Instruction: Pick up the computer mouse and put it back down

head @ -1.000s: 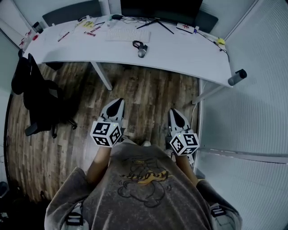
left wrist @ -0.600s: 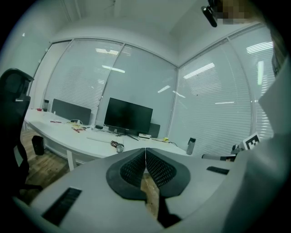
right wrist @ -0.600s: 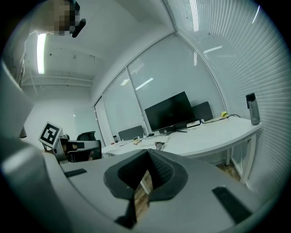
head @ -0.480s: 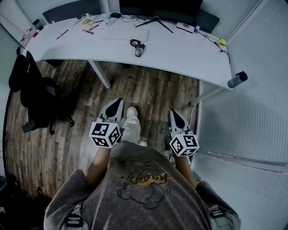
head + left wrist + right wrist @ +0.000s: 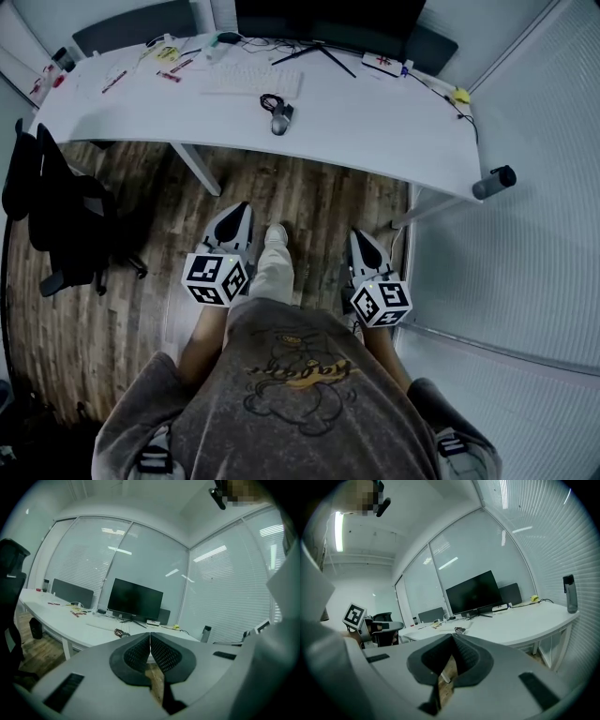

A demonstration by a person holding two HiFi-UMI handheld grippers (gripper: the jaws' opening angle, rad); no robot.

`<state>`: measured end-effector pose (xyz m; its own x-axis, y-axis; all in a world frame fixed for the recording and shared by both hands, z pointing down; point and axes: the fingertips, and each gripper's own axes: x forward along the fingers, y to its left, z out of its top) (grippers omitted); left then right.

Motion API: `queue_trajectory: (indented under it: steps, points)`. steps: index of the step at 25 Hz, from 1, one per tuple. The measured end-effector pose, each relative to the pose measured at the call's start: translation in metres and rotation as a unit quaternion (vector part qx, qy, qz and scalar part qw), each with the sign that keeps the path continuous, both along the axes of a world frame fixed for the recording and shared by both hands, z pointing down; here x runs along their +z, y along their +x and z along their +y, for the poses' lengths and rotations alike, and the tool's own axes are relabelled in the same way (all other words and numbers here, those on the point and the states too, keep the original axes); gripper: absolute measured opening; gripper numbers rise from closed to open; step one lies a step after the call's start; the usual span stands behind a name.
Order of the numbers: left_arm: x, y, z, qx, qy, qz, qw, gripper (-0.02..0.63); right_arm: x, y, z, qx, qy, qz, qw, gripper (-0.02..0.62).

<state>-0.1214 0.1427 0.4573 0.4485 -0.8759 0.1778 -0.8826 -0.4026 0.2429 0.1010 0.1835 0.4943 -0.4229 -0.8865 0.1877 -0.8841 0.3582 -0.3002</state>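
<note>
A grey computer mouse [image 5: 278,119] with a coiled dark cable lies on the white desk [image 5: 375,122], just in front of a white keyboard [image 5: 250,82]. I also see the mouse [image 5: 123,634] small and far off in the left gripper view. My left gripper [image 5: 236,212] and right gripper [image 5: 360,236] hang over the wooden floor, well short of the desk, both pointing toward it. Each one's jaws meet at the tips with nothing between them. In the gripper views the left gripper [image 5: 150,634] and the right gripper [image 5: 453,635] show closed dark pads.
A black monitor [image 5: 328,17] stands at the desk's back edge. A black office chair [image 5: 56,216] sits at the left, by the desk corner. A dark bottle [image 5: 493,182] rests at the desk's right end. Blinds and glass walls close the right side. My foot [image 5: 274,236] steps forward between the grippers.
The desk and mouse have slid left and nearer in the head view as I walk forward. A foot has come into view between the grippers. Both grippers stay shut.
</note>
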Motion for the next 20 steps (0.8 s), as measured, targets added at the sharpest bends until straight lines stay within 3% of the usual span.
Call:
queue_trajectory:
  steps: [20]
  points:
    - [-0.013, -0.012, -0.252, 0.031, -0.003, 0.004, 0.9995, 0.020, -0.013, -0.013, -0.235, 0.016, -0.013, 0.021, 1.000, 0.006]
